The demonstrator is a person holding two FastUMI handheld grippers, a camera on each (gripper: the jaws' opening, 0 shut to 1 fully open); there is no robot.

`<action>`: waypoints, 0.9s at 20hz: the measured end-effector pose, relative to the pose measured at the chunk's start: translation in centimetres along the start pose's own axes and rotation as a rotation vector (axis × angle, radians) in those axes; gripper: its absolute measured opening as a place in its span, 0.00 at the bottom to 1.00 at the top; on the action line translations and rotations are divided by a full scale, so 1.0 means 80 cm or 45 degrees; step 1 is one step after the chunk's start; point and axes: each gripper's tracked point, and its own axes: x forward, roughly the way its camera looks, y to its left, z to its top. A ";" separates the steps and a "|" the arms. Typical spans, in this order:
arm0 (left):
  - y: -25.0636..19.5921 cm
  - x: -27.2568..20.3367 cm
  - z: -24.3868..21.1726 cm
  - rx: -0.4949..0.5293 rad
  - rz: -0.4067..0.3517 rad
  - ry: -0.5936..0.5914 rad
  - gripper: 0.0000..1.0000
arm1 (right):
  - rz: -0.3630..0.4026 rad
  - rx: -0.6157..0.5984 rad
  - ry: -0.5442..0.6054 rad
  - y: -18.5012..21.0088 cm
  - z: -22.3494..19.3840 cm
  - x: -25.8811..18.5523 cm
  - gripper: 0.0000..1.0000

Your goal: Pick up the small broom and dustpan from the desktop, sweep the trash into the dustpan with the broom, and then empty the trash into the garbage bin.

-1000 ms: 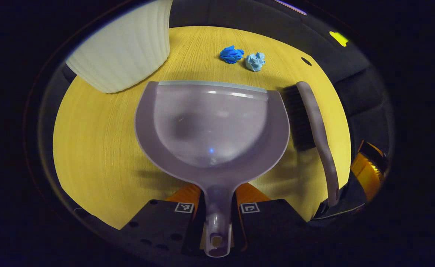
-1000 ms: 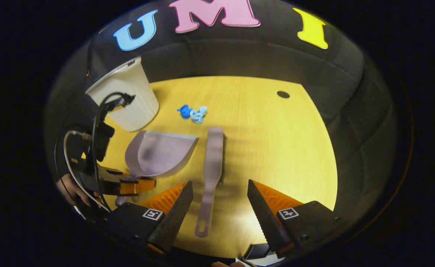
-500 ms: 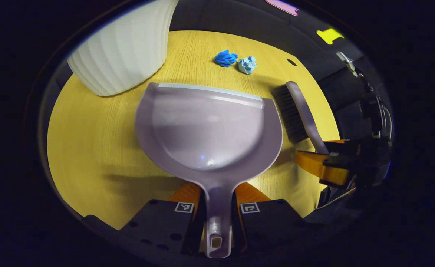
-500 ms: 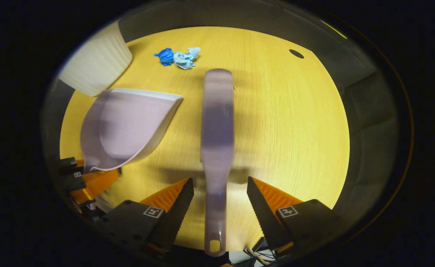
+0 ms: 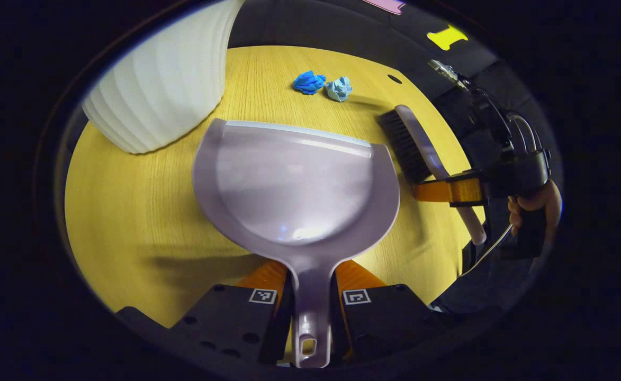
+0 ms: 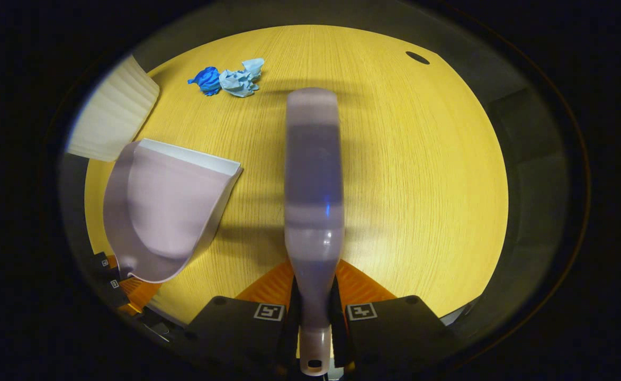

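Your left hand-held gripper [image 5: 310, 317] is clenched on the handle of the dustpan [image 5: 294, 185], both fingers pressing its narrow neck, with the pan's open lip facing the far edge of the worktop [image 5: 130, 211]. Your right hand-held gripper [image 6: 314, 323] is likewise closed around the handle of the small broom [image 6: 313, 174], which points straight ahead, bristles toward the worktop. So the pick-up step looks done and the sweep is next. The trash, a dark blue paper ball [image 6: 206, 80] touching a pale blue paper ball [image 6: 240, 79], lies near the far edge, beyond both tools and just right of the white ribbed garbage bin [image 5: 156, 84] at the far left corner. Next, you need the dustpan's lip flat on the worktop just short of the balls, and the broom's bristles set down beyond them, then drawn toward the pan. Keep the lip pressed down, or the light paper may slip under it or roll aside.
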 end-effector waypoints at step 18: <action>0.081 -0.024 0.091 0.518 0.115 0.221 0.29 | 0.016 -0.646 -0.169 0.023 0.275 0.020 0.28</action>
